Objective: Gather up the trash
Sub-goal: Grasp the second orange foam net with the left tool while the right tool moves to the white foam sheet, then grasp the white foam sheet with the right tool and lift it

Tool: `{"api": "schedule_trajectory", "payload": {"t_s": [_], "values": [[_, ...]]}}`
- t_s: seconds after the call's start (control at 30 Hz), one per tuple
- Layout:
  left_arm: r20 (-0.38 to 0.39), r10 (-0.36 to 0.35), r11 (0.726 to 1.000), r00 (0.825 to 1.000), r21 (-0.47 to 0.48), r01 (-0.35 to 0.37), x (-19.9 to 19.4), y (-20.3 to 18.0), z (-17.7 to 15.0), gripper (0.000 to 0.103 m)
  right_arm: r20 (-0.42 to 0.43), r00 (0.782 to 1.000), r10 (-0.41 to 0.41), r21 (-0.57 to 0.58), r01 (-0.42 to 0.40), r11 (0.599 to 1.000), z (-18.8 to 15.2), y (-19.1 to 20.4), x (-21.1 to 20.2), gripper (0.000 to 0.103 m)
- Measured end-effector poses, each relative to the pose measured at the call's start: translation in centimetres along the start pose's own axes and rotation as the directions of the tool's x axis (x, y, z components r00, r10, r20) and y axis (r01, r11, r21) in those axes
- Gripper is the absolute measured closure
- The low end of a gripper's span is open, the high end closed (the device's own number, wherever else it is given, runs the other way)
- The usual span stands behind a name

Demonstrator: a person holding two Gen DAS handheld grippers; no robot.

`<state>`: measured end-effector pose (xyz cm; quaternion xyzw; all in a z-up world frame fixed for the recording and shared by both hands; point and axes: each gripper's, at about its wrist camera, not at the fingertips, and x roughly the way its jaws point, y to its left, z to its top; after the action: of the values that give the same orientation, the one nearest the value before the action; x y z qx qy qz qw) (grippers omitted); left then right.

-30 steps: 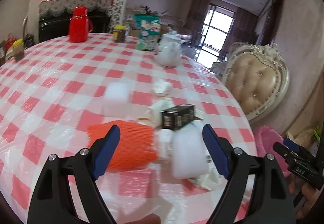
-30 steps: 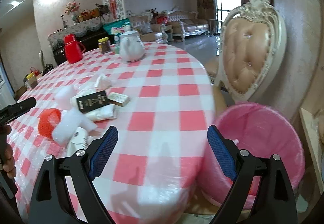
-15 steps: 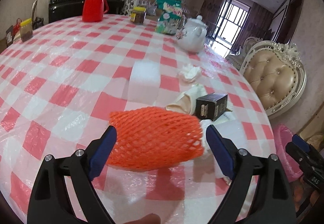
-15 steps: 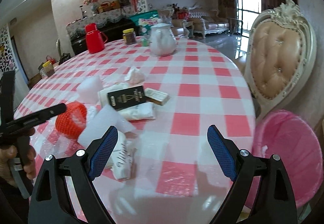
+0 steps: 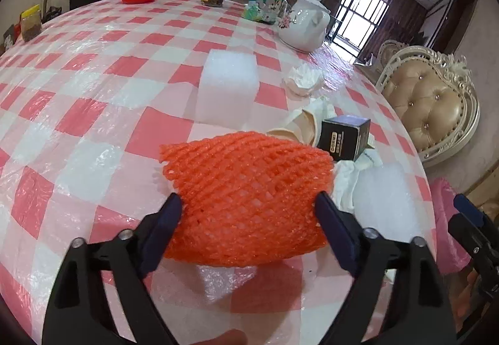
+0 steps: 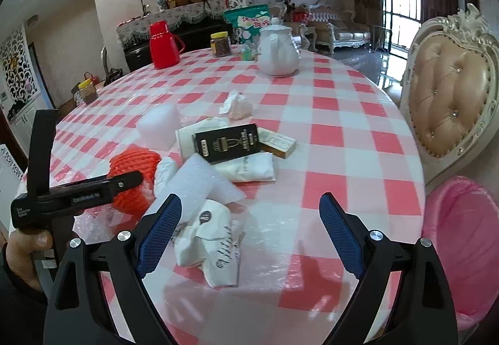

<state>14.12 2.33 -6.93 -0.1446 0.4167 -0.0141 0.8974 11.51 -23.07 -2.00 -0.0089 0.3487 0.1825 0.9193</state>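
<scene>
An orange foam fruit net [image 5: 246,198] lies on the red-and-white checked table. My left gripper [image 5: 246,217] is open with its jaws on either side of the net, not squeezing it; it also shows in the right wrist view [image 6: 124,183] beside the net [image 6: 134,170]. Beyond lie a white foam block [image 5: 227,89], a black box [image 5: 344,141], crumpled tissues [image 5: 304,80] and a white foam sheet [image 5: 386,198]. My right gripper [image 6: 249,220] is open and empty above a crumpled white wrapper [image 6: 215,245], with the black box [image 6: 226,142] ahead.
A pink-lined bin [image 6: 461,245] stands off the table's right edge beside a cream padded chair [image 6: 449,102]. A white teapot [image 6: 277,52], red thermos [image 6: 162,44], jar [image 6: 220,44] and green snack bag [image 6: 249,22] stand at the far side.
My left gripper has moved forward so the orange net now sits between its jaws. My right gripper has swung left from the pink bin toward the trash pile.
</scene>
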Motion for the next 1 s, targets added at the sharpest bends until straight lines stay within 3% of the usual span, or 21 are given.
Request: {"api": "schedule_trajectory", "payload": {"t_s": [0.17,0.23,0.3,1.0], "values": [[-0.007,0.002,1.0,1.0,0.012,-0.002,0.3,-0.1,-0.2,0.045,-0.008,1.0,0.021,-0.019,-0.021,1.0,0.2,1.3,0.5,0.018],[-0.005,0.0,1.0,1.0,0.013,0.0,0.2,0.0,-0.2,0.061,-0.011,1.0,0.027,-0.026,-0.028,0.999,0.3,1.7,0.7,0.018],[-0.001,-0.021,1.0,1.0,0.011,0.021,0.0,0.0,-0.3,0.07,-0.014,0.999,0.032,-0.034,-0.033,0.999,0.4,2.3,0.9,0.018],[0.079,-0.062,0.996,0.995,-0.057,0.067,-2.8,2.9,0.2,0.074,-0.051,0.993,-0.102,-0.222,0.088,0.971,-0.5,9.2,4.6,0.019]]}}
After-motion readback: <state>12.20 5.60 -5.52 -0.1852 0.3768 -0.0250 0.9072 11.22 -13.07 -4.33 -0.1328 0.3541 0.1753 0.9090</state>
